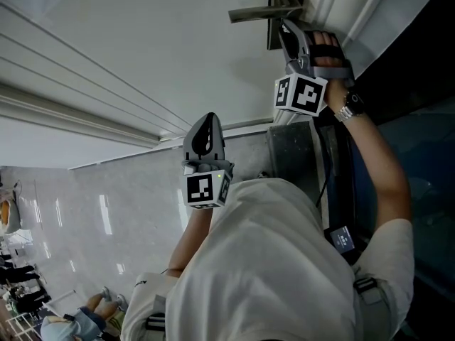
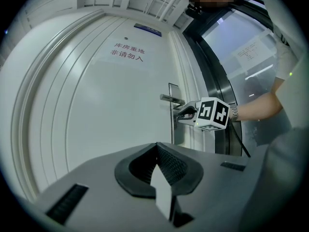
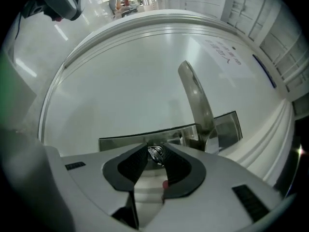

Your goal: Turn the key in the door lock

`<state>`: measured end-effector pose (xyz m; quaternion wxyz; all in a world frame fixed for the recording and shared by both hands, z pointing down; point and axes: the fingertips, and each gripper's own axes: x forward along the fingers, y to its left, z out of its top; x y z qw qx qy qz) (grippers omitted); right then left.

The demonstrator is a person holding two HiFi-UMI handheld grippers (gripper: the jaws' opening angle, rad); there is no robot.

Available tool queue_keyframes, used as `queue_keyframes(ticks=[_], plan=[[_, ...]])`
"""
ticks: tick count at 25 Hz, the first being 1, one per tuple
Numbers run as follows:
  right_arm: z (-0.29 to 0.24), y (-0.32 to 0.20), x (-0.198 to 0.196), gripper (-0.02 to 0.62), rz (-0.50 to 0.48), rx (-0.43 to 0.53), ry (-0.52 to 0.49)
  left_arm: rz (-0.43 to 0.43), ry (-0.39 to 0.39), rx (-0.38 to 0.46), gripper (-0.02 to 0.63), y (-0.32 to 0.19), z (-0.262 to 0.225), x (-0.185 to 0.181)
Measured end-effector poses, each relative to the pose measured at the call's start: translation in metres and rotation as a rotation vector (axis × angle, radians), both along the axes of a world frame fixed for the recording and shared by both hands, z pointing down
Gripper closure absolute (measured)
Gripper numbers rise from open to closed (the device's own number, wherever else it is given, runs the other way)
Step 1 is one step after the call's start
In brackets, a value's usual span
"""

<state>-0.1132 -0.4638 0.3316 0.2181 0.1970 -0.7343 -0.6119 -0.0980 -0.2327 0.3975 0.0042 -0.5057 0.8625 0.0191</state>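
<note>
Right gripper (image 3: 155,150) jaws pinch key (image 3: 155,154) near door (image 3: 145,81) edge.

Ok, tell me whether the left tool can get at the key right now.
Probably not: the right tool clamps the key, crowding the lock, and the left tool hangs back from the door.

This looks like a hallway in a public or commercial building, outside a storeroom. The plain white panelled door (image 2: 120,105) carries red Chinese lettering (image 2: 127,52) warning that the storeroom is off limits, with a small blue plate (image 2: 147,30) above it. It has a metal lever handle (image 2: 170,99). Beside it runs a dark-framed glass wall (image 2: 227,66) with a paper notice (image 2: 251,50). The polished stone floor (image 1: 85,212) reflects ceiling lights, and people (image 1: 71,322) stand farther off.
</note>
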Motion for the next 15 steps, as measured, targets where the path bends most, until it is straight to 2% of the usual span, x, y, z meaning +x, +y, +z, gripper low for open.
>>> queue_keyframes(ticks=[4, 10, 15], plan=[[0.003, 0.001, -0.001, 0.511, -0.007, 0.078, 0.019, 0.003, 0.001, -0.006, 0.597, -0.003, 0.001, 0.001], [0.002, 0.001, -0.001, 0.520, 0.014, 0.084, 0.000, 0.018, -0.001, -0.001, 0.597, -0.010, -0.001, 0.005], [0.001, 0.001, -0.001, 0.523, 0.022, 0.052, -0.048, 0.013, 0.007, -0.006, 0.597, -0.009, 0.002, 0.004]])
